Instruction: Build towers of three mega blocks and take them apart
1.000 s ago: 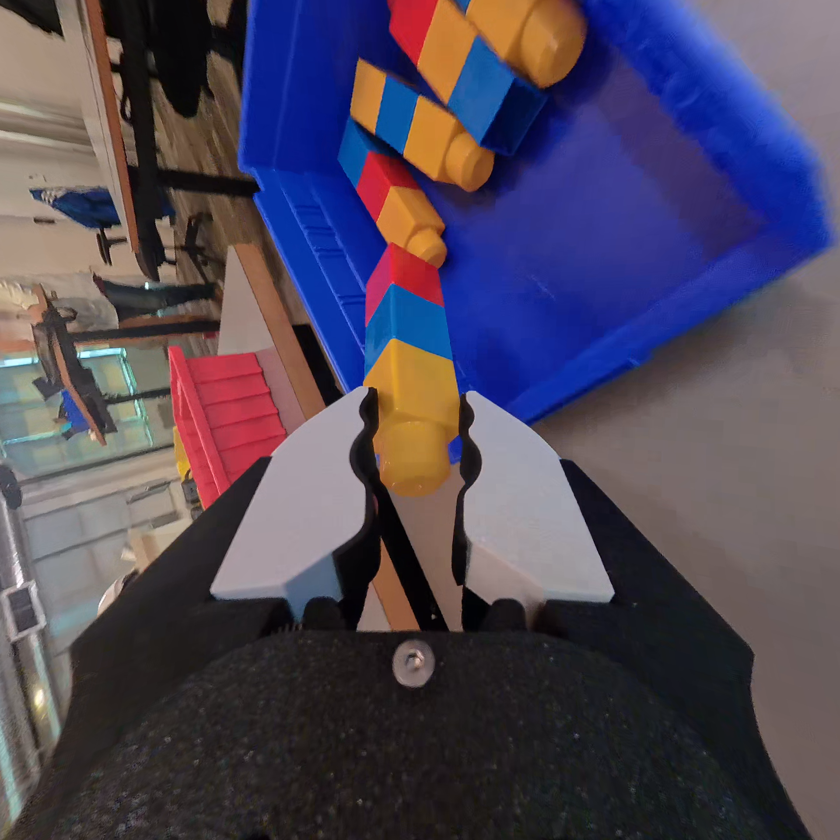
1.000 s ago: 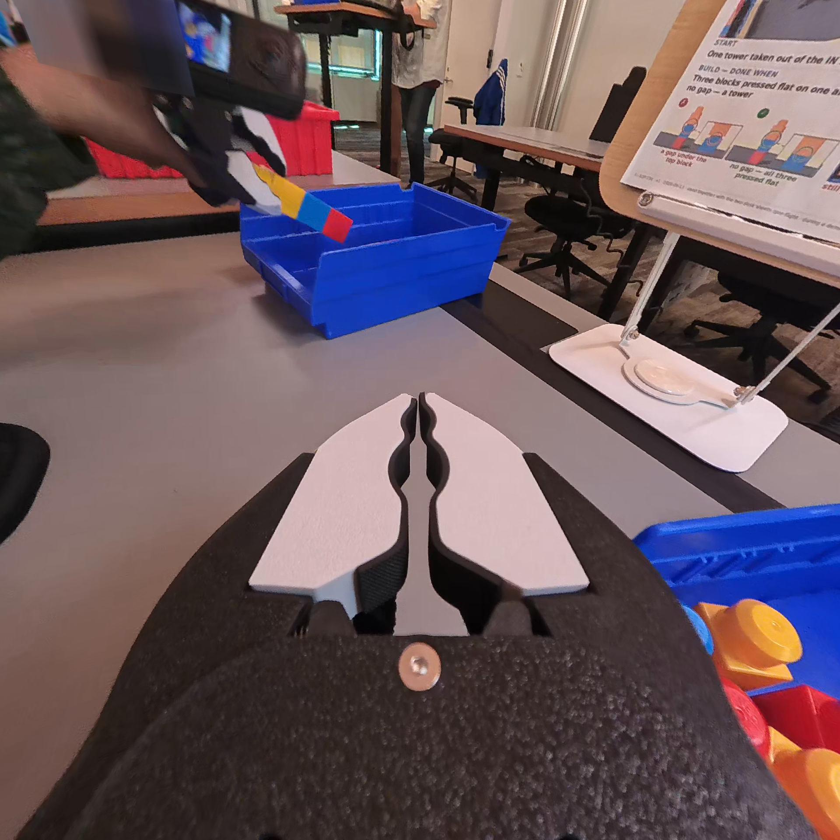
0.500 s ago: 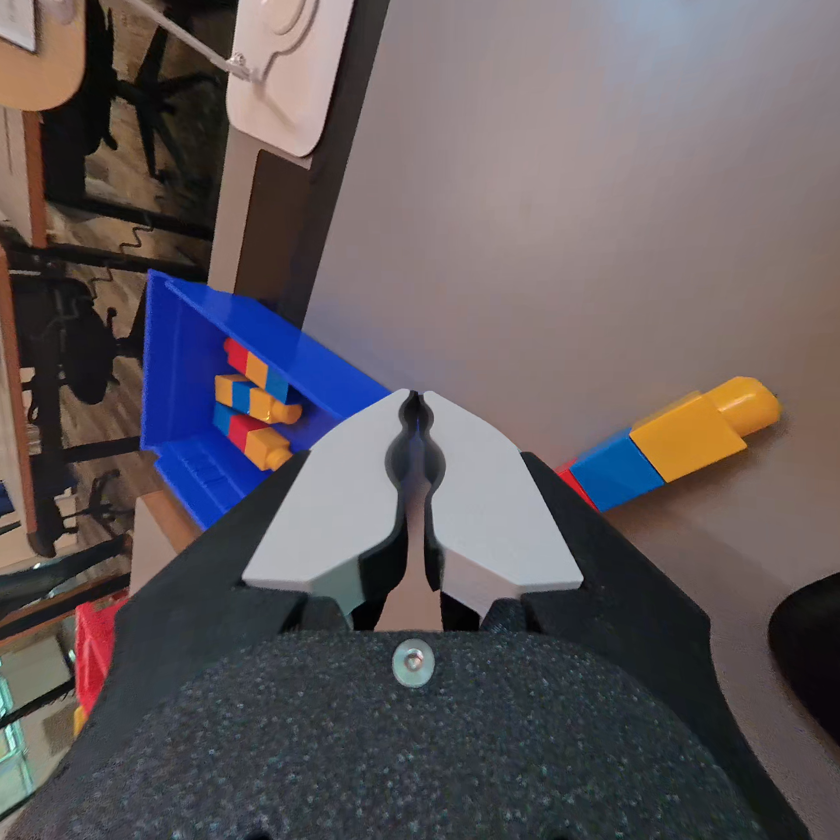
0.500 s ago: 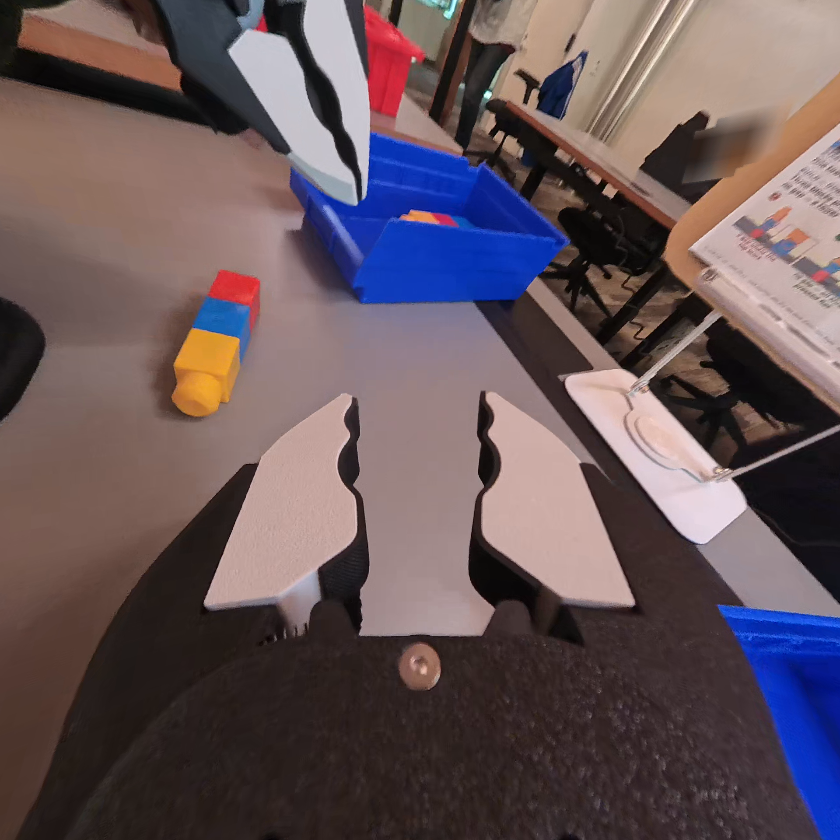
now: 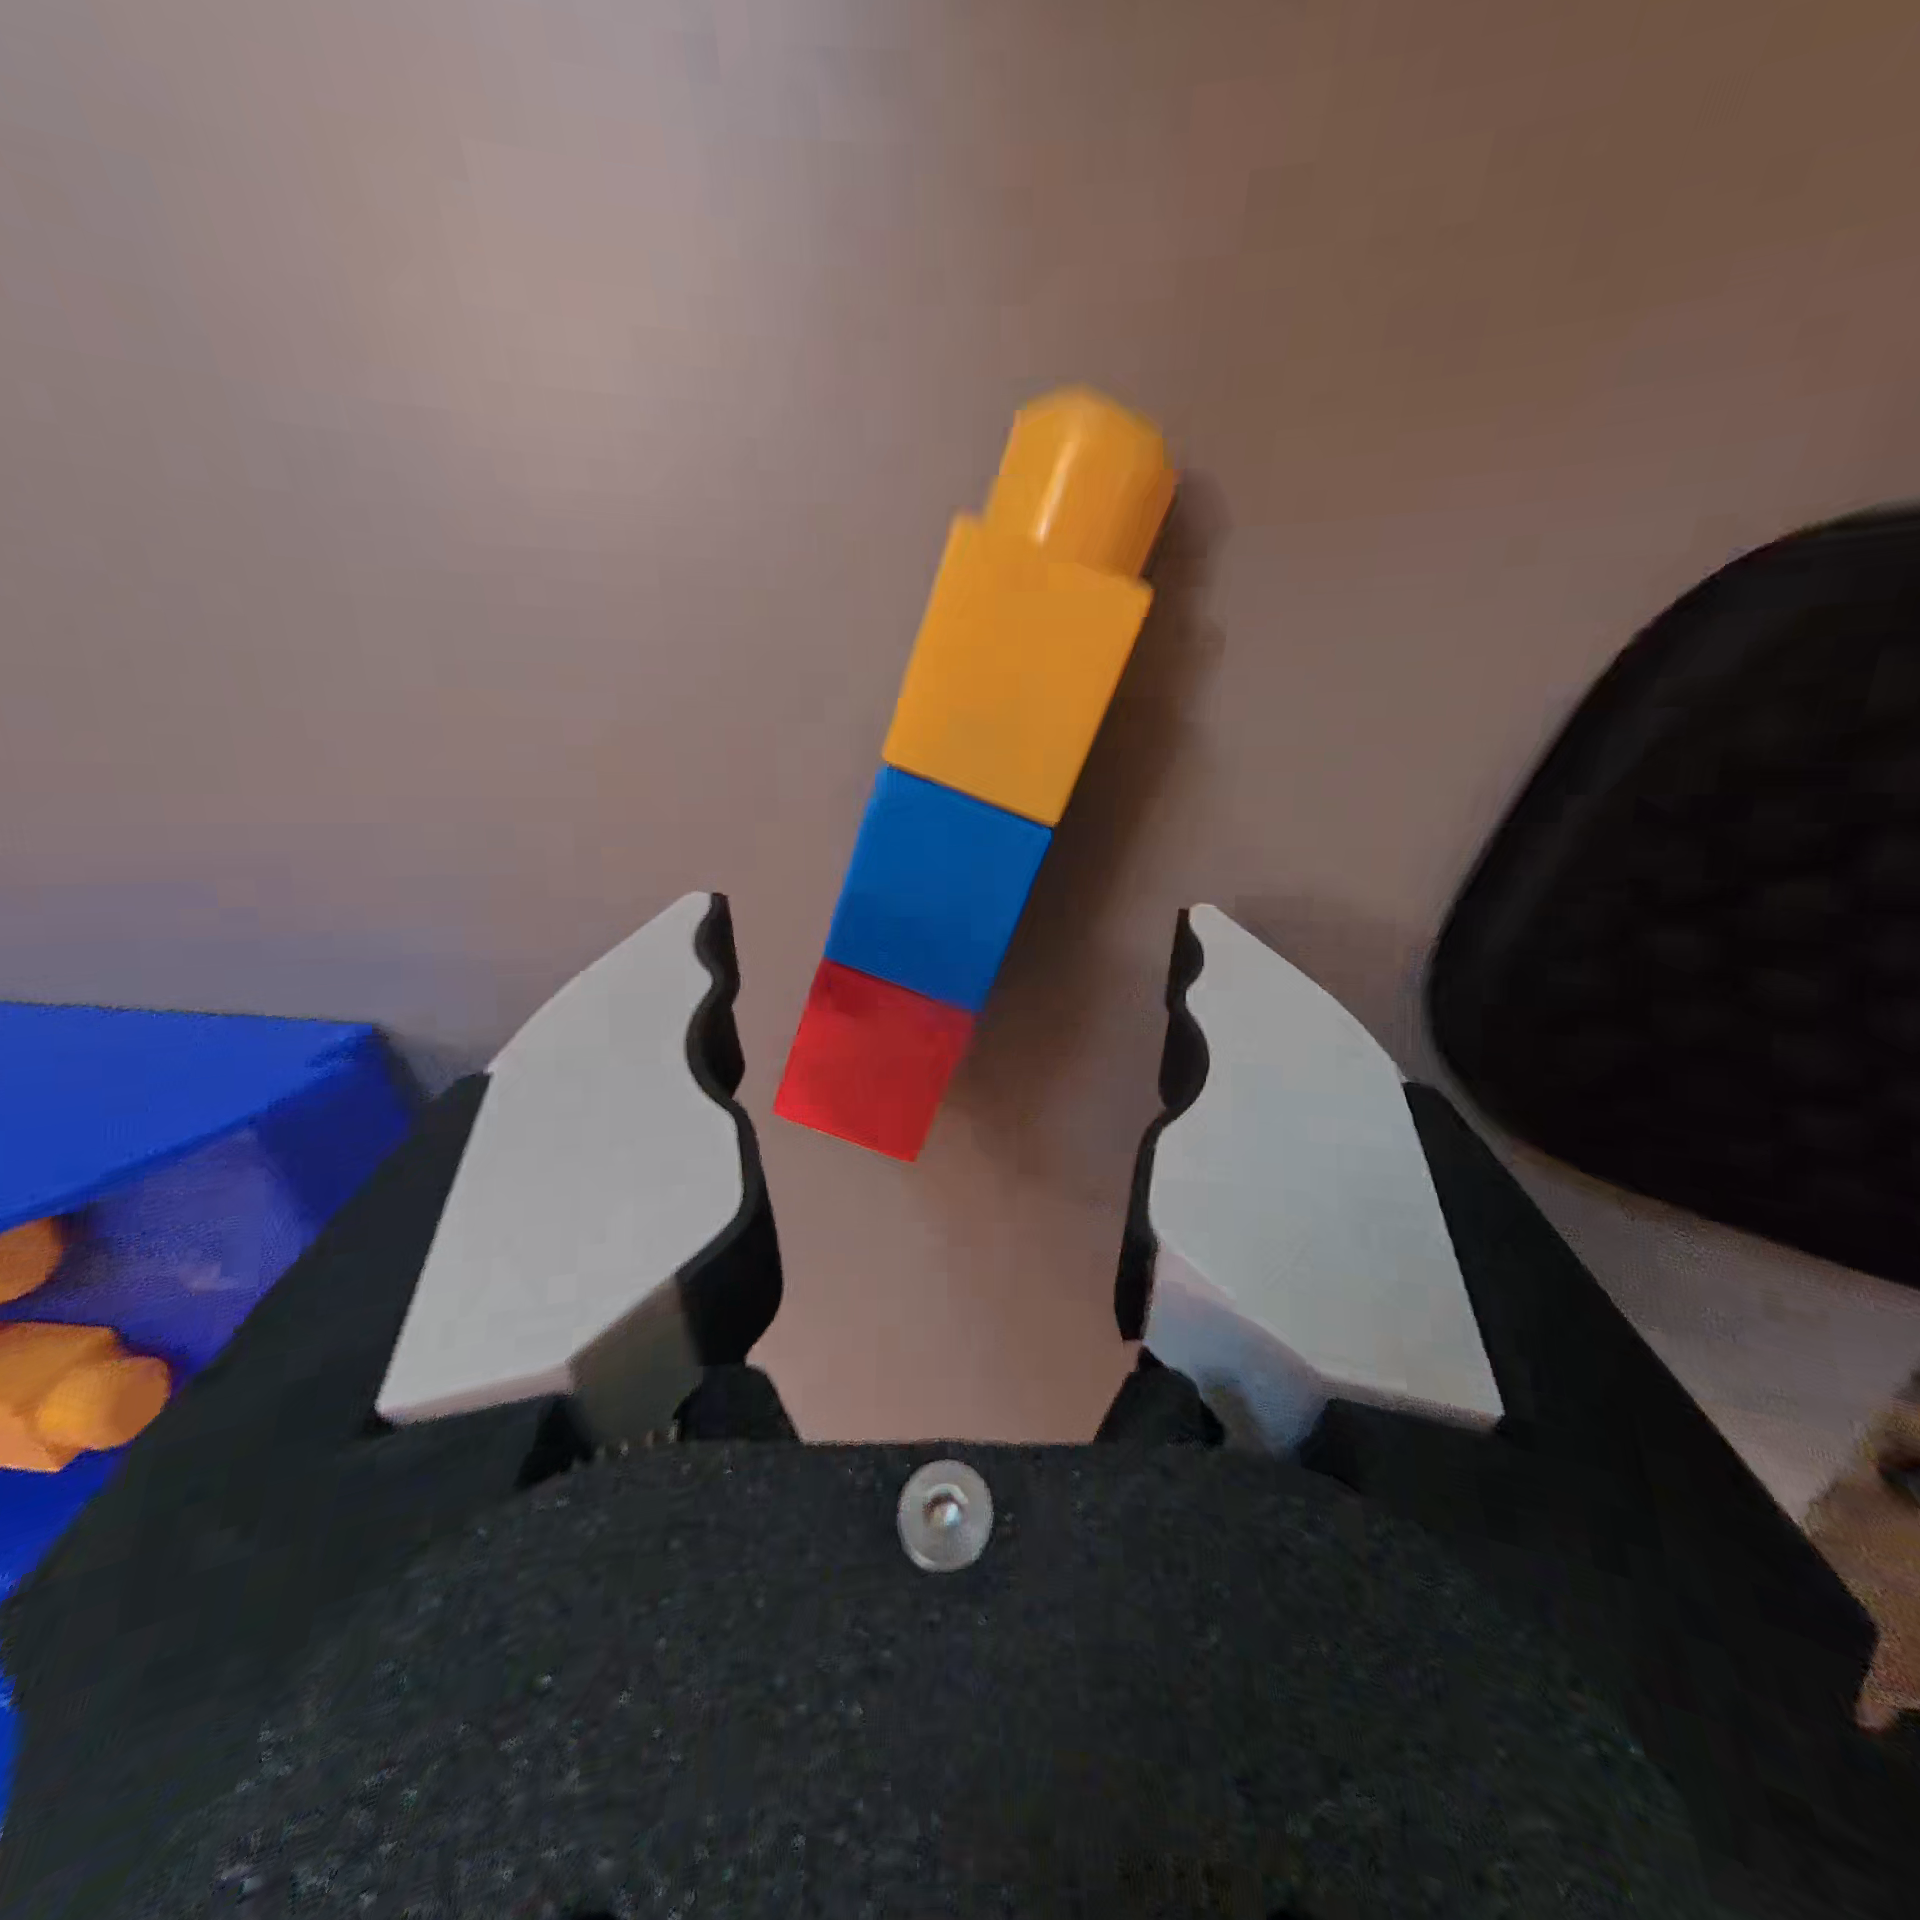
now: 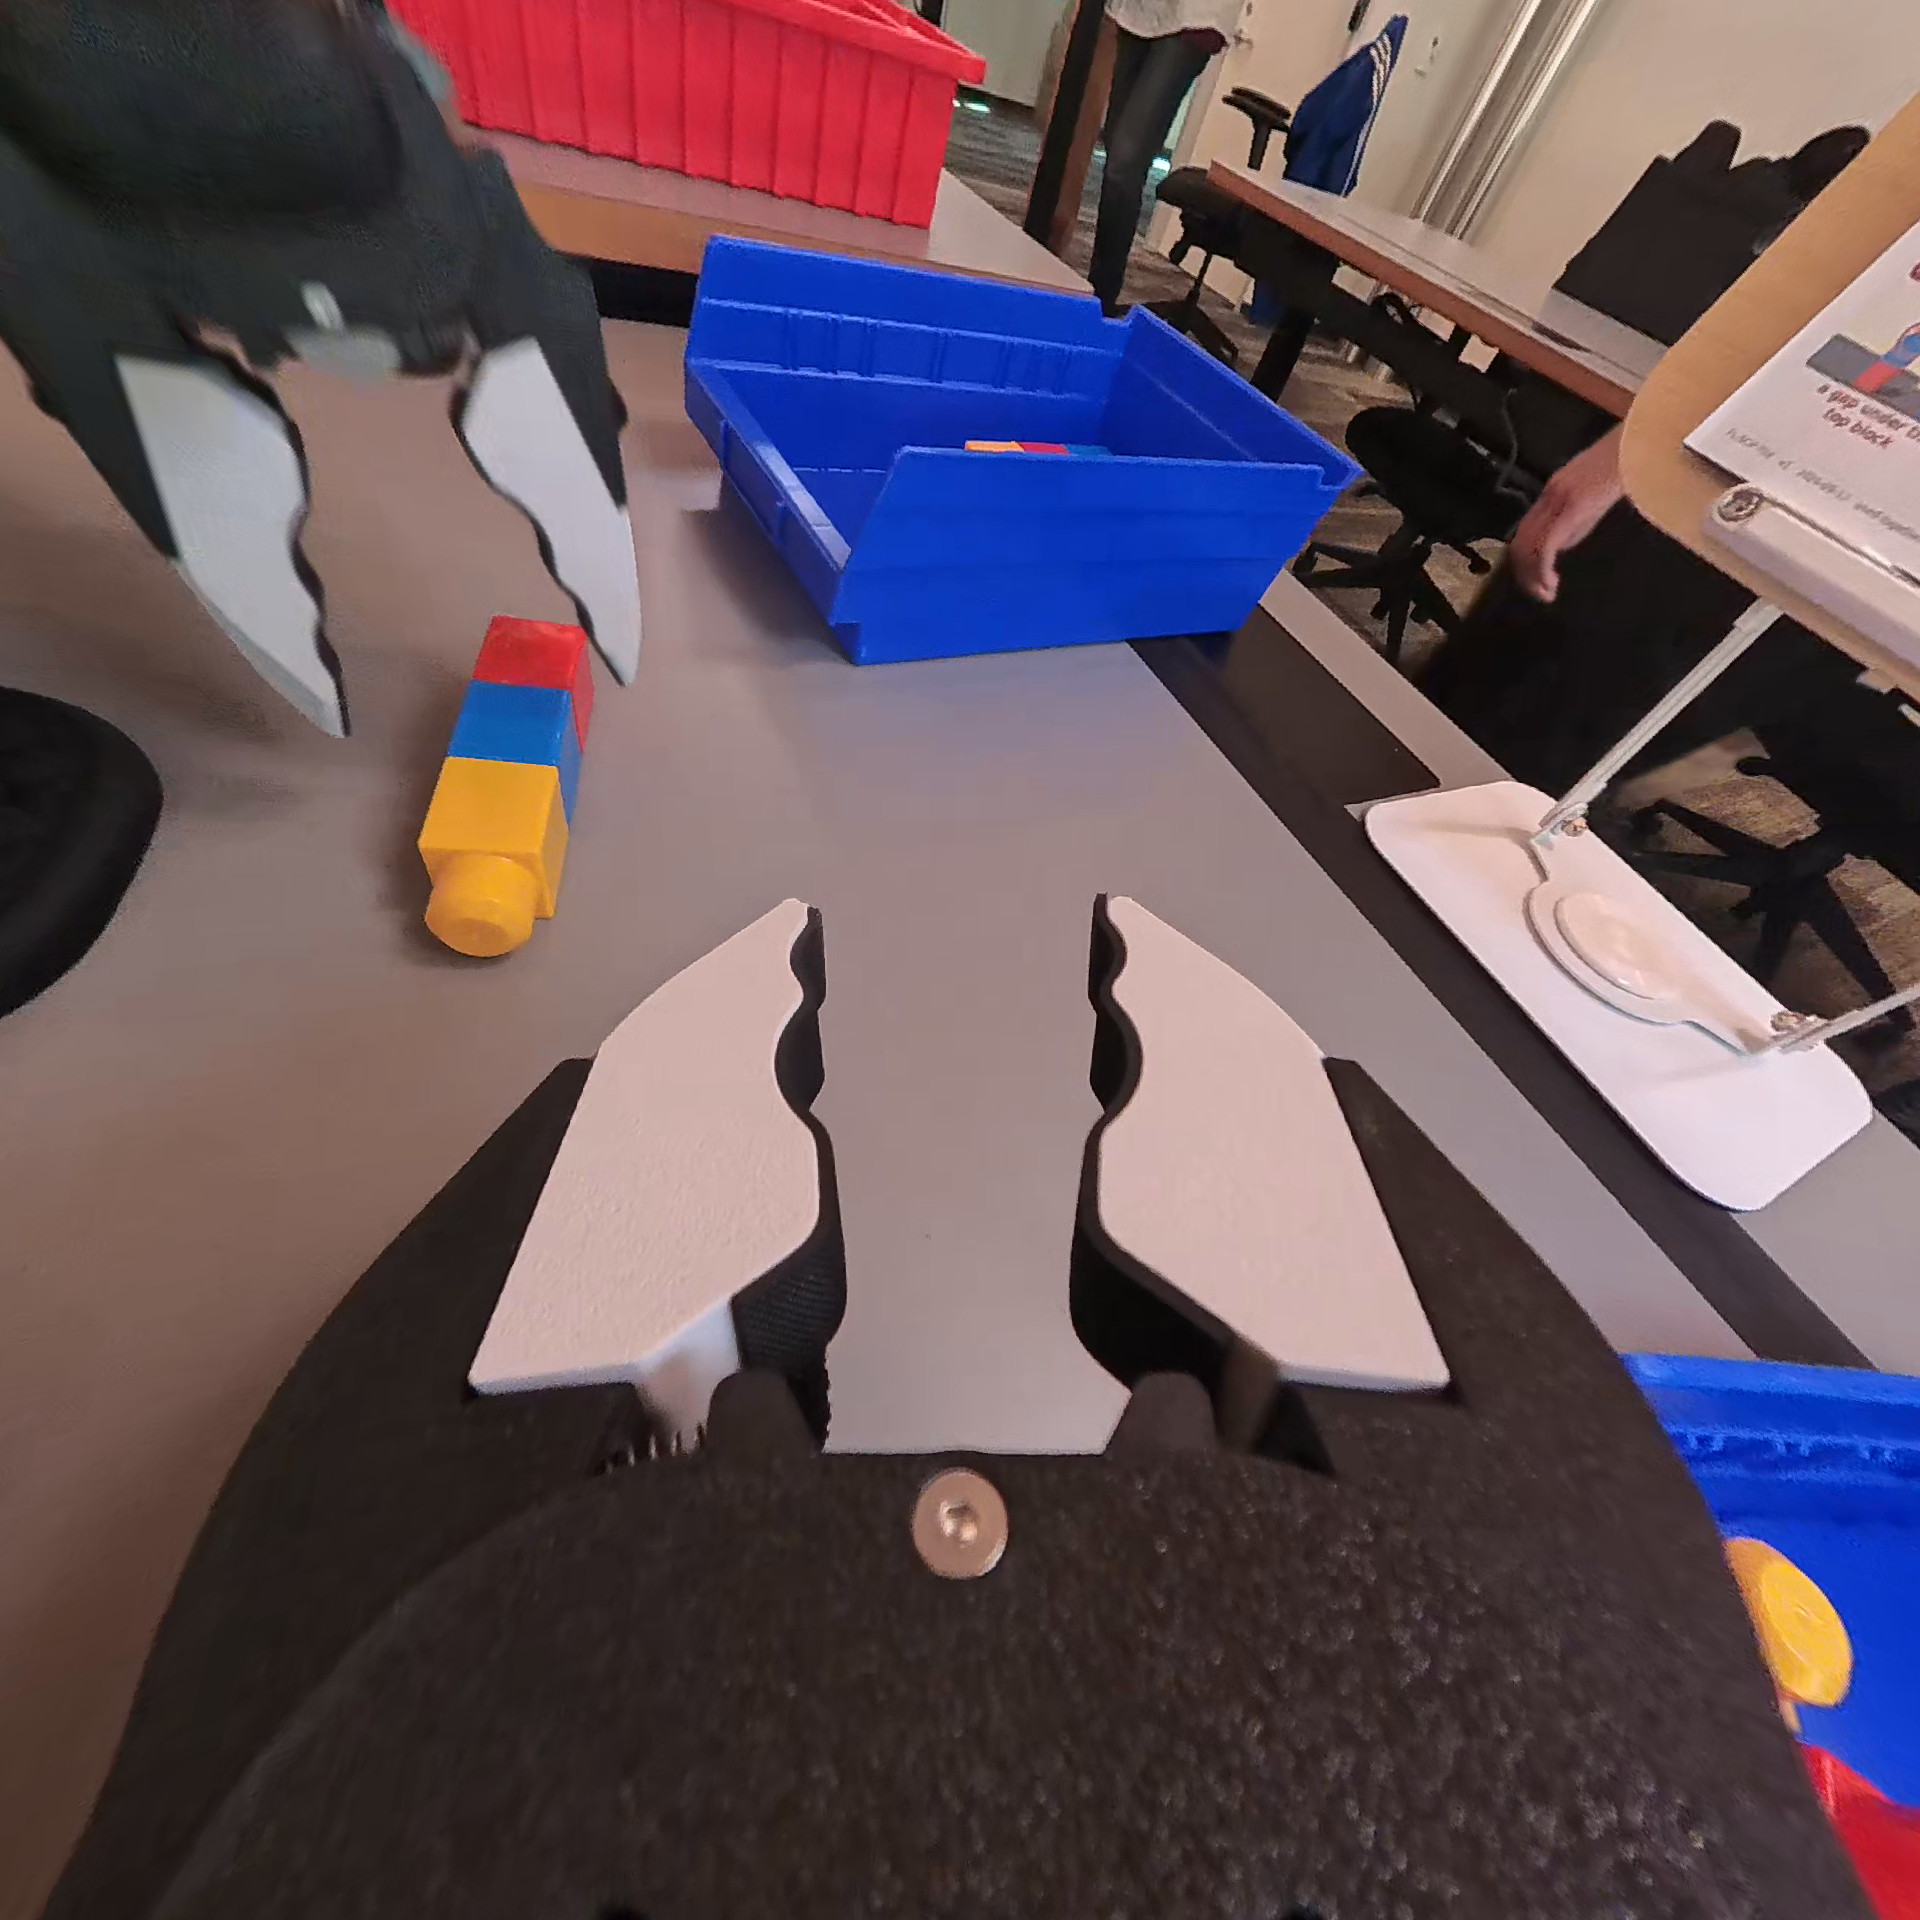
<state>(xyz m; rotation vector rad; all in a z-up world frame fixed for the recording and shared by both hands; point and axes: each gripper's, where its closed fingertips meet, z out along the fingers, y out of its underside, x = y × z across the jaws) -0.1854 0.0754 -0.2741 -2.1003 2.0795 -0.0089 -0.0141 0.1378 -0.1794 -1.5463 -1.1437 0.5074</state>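
While the three-block plastic tower (image 5: 982, 769) (image 6: 509, 774) of red, blue and yellow lies flat on the grey tabletop (image 6: 935, 790), both claws are released and empty. Far left in the right wrist view, round black pad (image 6: 62, 842) at table edge. Next right, left gripper (image 6: 478, 707) (image 5: 951, 925) hangs over the tower's red end, white fingers (image 6: 244, 551) spread wide to either side of it, not touching; slightly blurred. The tower's yellow studded end points near, toward the right gripper (image 6: 956, 914), which sits above bare table, fingers apart, tower well to its left. Farther right and back, blue plastic bin (image 6: 1060, 551) with more stacked blocks (image 6: 1034, 449) inside. Behind it, red ribbed bin (image 6: 707, 94). Far right, white stand base (image 6: 1621, 997) holding an instruction sheet (image 6: 1829, 384). Near right corner, second blue bin (image 6: 1808, 1455) with loose blocks.
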